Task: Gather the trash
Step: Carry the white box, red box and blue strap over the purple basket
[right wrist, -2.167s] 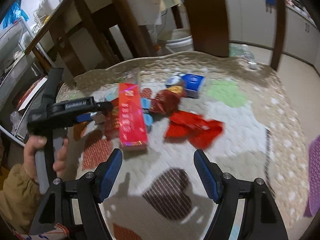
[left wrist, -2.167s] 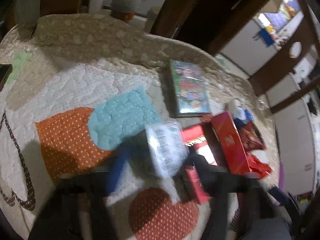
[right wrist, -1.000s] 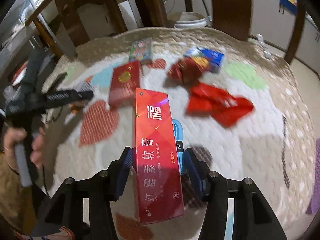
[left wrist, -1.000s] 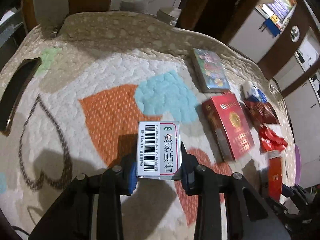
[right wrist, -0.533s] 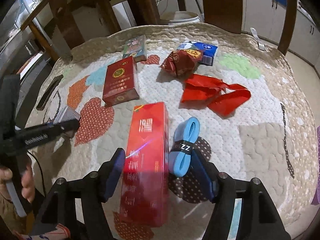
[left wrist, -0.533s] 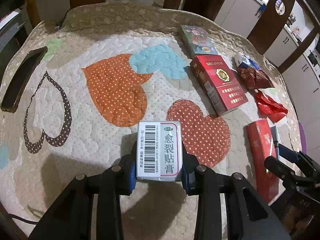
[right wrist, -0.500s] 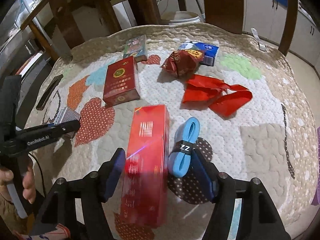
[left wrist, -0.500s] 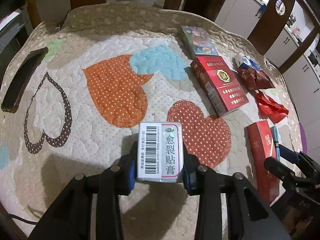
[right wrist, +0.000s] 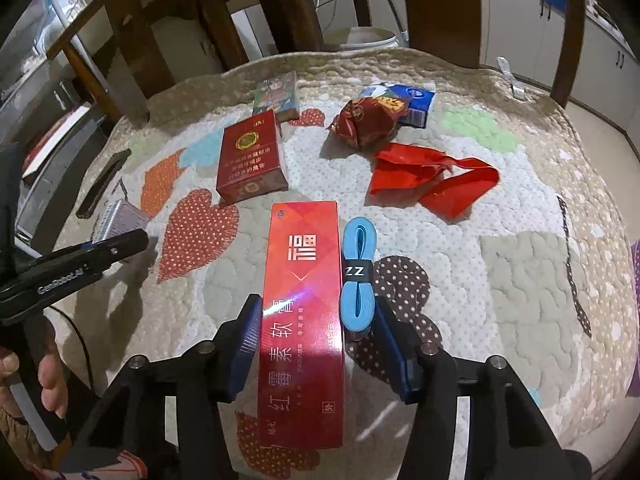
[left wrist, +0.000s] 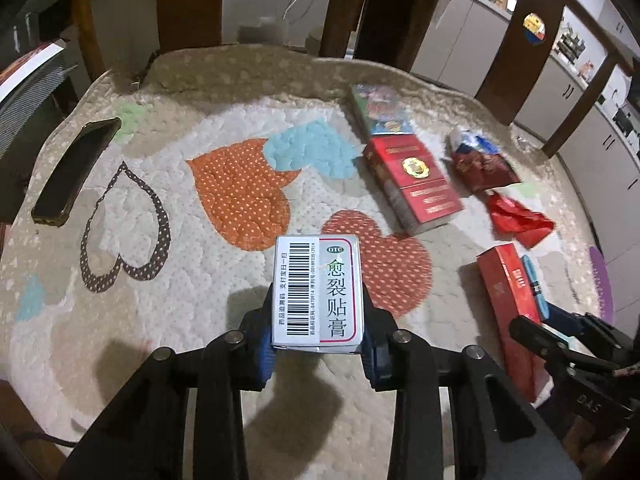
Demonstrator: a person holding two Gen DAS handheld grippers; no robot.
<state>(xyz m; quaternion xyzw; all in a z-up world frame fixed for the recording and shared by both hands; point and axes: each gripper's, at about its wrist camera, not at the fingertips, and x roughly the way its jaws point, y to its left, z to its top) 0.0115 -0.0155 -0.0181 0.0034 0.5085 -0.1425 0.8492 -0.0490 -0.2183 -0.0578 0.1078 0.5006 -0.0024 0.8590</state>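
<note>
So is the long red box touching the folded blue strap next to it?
Touching. The right wrist view shows the long red box and the folded blue strap side by side with no gap.

Indoor light, moderate, from above; dim brown surroundings. Soft dark shadows under both tools on quilt (left wrist: 160, 292). Glare streak across long red box (right wrist: 304, 292). Strong fisheye bending, black vignette corners. Centre sharp; far wrappers, background slightly blurred
</note>
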